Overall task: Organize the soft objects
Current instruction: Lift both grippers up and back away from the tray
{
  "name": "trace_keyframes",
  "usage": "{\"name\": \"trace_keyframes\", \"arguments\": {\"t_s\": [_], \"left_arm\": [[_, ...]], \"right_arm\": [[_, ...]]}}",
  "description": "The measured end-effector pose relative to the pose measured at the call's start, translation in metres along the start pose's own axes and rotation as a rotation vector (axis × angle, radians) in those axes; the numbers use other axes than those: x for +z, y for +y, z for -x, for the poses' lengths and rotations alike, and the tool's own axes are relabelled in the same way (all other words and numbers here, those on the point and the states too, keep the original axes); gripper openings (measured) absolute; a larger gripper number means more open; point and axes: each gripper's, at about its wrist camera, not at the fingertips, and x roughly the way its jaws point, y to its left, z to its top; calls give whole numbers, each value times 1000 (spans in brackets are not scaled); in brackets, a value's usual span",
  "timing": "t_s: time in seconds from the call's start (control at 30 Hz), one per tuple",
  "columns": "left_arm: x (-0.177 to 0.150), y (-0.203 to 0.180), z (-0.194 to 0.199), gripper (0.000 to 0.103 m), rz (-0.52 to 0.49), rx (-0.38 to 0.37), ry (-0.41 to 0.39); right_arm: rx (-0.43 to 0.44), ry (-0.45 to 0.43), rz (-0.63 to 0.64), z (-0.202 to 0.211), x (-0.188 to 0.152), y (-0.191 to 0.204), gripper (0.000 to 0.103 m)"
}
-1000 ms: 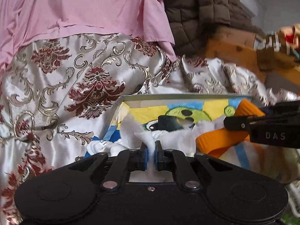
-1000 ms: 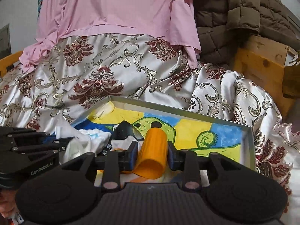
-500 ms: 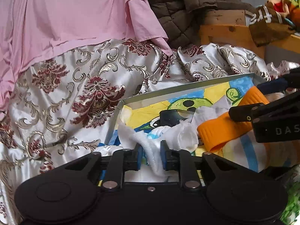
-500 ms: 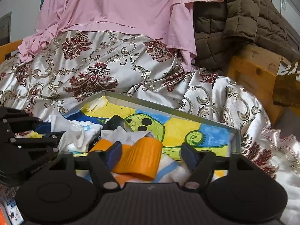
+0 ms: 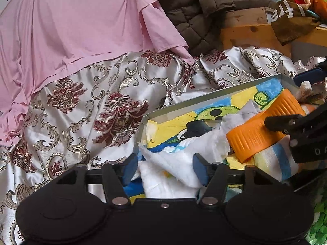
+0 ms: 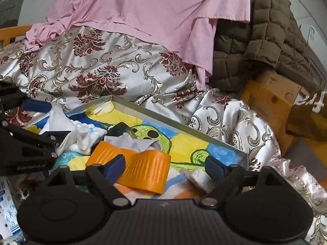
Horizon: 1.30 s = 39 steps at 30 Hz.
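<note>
L gripper [image 5: 163, 168] jaws just opening, white cloth [image 5: 179, 159] between pads, not pressed. R gripper [image 6: 165, 167] wide, just opening, orange band [image 6: 147, 169] loose between. Both items in painted tray [image 6: 184, 126]. Only R view: milk carton [image 6: 8, 210] at left edge. Only L view: green fabric [image 5: 318, 224]. Tray on brocade bedspread [image 5: 81, 112]; pink sheet [image 6: 143, 10], brown quilt [image 6: 265, 36] behind.

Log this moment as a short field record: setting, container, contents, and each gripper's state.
setting: patterned satin cloth under a pink sheet
container: shallow tray with a painted cartoon floor
contents: orange ribbed band, white cloth
left gripper: jaws just opened, white cloth between them, unpressed
right gripper: jaws just opened, orange ribbed band released
</note>
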Motion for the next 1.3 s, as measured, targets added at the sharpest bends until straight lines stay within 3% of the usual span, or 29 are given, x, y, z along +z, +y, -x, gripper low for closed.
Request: {"name": "trace_keyframes", "arguments": {"t_s": [0.4,0.8,1.3], "left_arm": [[-3,3,15,78,22,0,-2],[-4,1,41,82,29,1,-19],[-10,15,128,100,182,-30,-117]], "right_arm": [[-3,-31,-32,17,-6,-2,96],[-21,-38,-112,44,-10,-17,96],[22,-127,-217,132,-15,-30,103]]}}
